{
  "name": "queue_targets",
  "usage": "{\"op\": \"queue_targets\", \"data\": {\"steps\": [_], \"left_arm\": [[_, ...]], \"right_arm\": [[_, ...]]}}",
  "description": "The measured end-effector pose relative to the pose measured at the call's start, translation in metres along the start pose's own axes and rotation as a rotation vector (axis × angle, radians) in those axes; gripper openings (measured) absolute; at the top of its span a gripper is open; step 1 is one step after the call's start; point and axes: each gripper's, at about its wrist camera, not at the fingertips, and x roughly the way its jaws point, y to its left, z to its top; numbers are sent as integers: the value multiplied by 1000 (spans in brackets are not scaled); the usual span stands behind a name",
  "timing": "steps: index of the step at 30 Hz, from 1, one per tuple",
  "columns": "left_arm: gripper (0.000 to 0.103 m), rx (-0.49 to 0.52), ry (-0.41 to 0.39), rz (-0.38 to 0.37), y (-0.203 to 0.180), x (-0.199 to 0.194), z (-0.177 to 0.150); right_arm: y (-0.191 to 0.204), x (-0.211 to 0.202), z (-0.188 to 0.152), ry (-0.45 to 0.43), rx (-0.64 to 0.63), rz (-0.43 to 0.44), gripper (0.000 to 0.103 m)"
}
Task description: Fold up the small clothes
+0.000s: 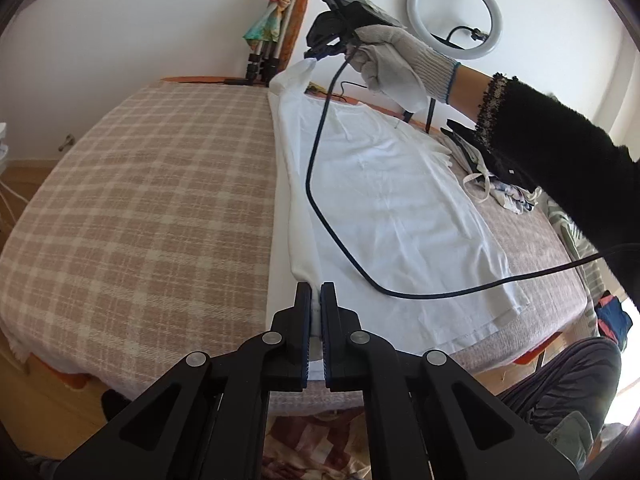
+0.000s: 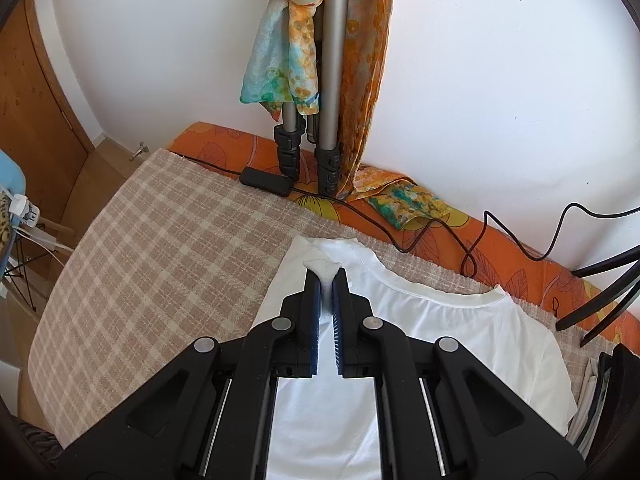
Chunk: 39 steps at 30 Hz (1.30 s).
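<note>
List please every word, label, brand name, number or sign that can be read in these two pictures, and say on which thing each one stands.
There are none to read.
White T-shirt: plain, no print and no tag visible.
Left gripper and right gripper: no marking shows.
Black sleeve: a tiny white speck, too small to read.
Scarf: only a coloured pattern, no letters.

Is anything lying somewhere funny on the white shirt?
Yes. A black cable droops from the right gripper and loops across the white shirt, right where it lies flat. It could get caught in the fold.
</note>
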Motion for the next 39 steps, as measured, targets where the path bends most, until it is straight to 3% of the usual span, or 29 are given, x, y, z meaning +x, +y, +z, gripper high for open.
{"op": "queue_targets", "data": {"steps": [4, 8, 14, 17, 21, 26, 29, 35, 39], "left_arm": [[3, 57, 89, -82, -29, 32, -5], [3, 107, 149, -118, -47, 55, -11], [3, 150, 156, -179, -65, 59, -19], [3, 167, 175, -199, -68, 56, -22], [4, 161, 168, -201, -63, 42, -24], [12, 205, 104, -156, -58, 17, -25], [34, 273, 66, -100, -59, 15, -26], [36, 341, 49, -104, -61, 32, -30], [36, 399, 42, -106, -66, 45, -33]], "right_arm": [[-25, 5, -4, 8, 60, 12, 7], [-44, 18, -15, 24, 99, 36, 7], [-61, 39, -30, 102, 81, -111, 8], [-75, 39, -35, 144, 62, -209, 37], [-105, -1, -37, 75, 115, -198, 52], [-149, -70, -48, 15, 184, -198, 52], [-157, -116, -71, -18, 209, -151, 53], [-115, -178, -159, -47, 235, 10, 53], [-83, -202, -221, -41, 297, 54, 53]]}}
